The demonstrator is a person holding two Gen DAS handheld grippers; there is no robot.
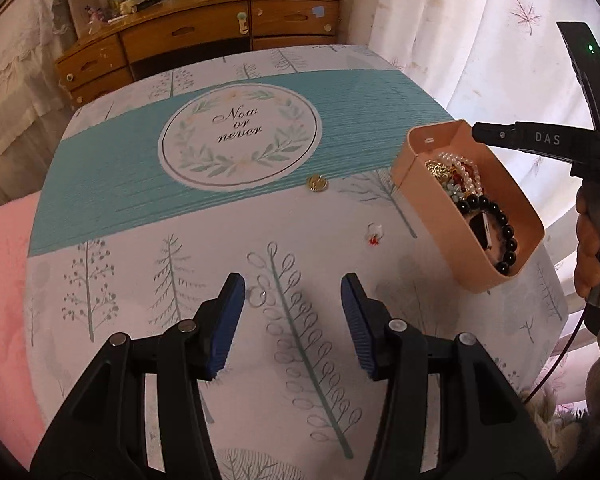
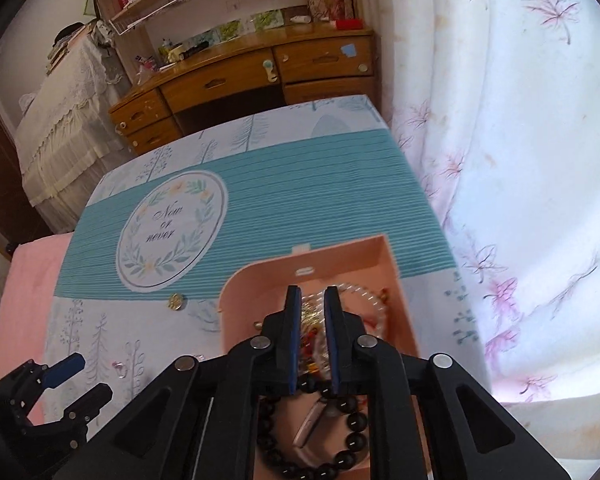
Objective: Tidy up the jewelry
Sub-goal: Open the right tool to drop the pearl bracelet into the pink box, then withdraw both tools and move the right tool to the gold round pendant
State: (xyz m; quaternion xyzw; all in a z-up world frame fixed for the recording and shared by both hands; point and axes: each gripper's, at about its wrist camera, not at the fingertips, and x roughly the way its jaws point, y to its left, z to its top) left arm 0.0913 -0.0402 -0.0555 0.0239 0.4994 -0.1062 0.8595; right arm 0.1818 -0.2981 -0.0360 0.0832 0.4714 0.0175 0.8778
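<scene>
A pink box point(image 1: 428, 204) on the table's right side holds a pearl string point(image 1: 466, 168), a black bead bracelet point(image 1: 500, 224) and other pieces; it also shows in the right wrist view point(image 2: 340, 264). A gold brooch point(image 1: 317, 182) point(image 2: 176, 301), a small white and red earring point(image 1: 374, 235) and a thin silver ring point(image 1: 257, 298) point(image 2: 120, 367) lie loose on the cloth. My left gripper point(image 1: 292, 300) is open low over the cloth, the ring by its left fingertip. My right gripper point(image 2: 312, 300) hovers over the box, jaws narrowly apart with nothing held between them.
The table wears a blue and white tree-print cloth point(image 1: 140, 184) with a round "Now or never" emblem point(image 1: 240, 136). A wooden desk with drawers point(image 1: 188, 36) stands behind. A curtain point(image 1: 480, 20) hangs at right. A pink surface point(image 1: 0, 280) lies at left.
</scene>
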